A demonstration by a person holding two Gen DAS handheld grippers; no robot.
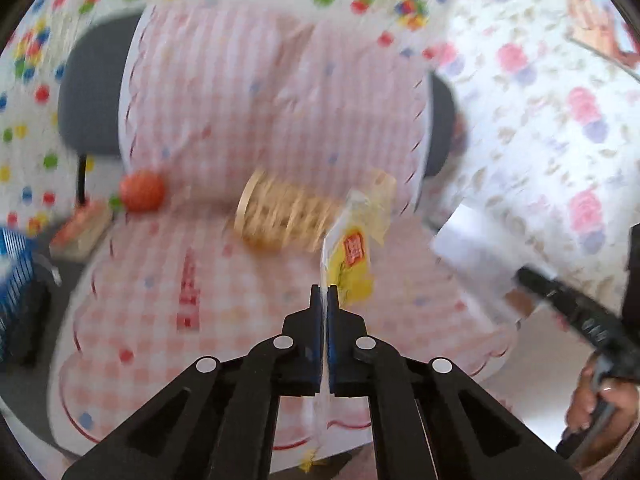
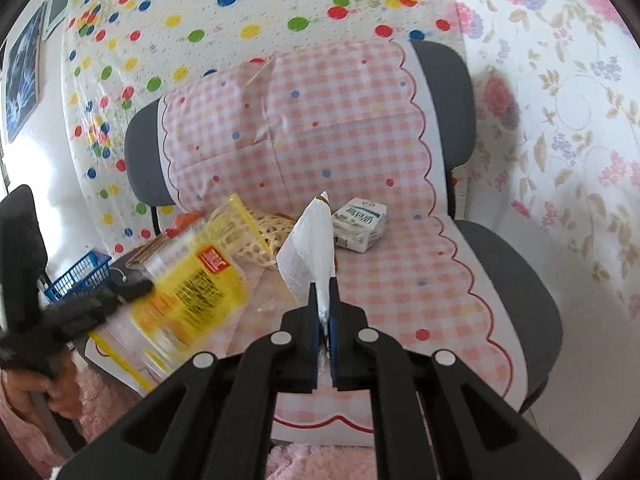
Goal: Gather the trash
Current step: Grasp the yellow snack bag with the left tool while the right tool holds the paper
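Note:
My left gripper point(image 1: 324, 292) is shut on a yellow plastic snack wrapper point(image 1: 352, 256) with a red label and holds it above the chair seat; the wrapper also shows in the right wrist view point(image 2: 192, 284), blurred. My right gripper point(image 2: 323, 284) is shut on a white plastic bag point(image 2: 310, 248) that stands up from its fingers; the bag shows at the right in the left wrist view point(image 1: 476, 256). A crushed white and blue carton point(image 2: 360, 224) lies on the seat. The left gripper's body point(image 2: 72, 312) is at the left.
A grey chair point(image 2: 516, 280) covered with a pink checked cloth point(image 2: 400, 280) holds a woven basket point(image 1: 280, 212), an orange ball point(image 1: 142, 190) and a flat box point(image 1: 82, 228). A blue basket point(image 2: 80, 274) stands left of the chair. Patterned sheets hang behind.

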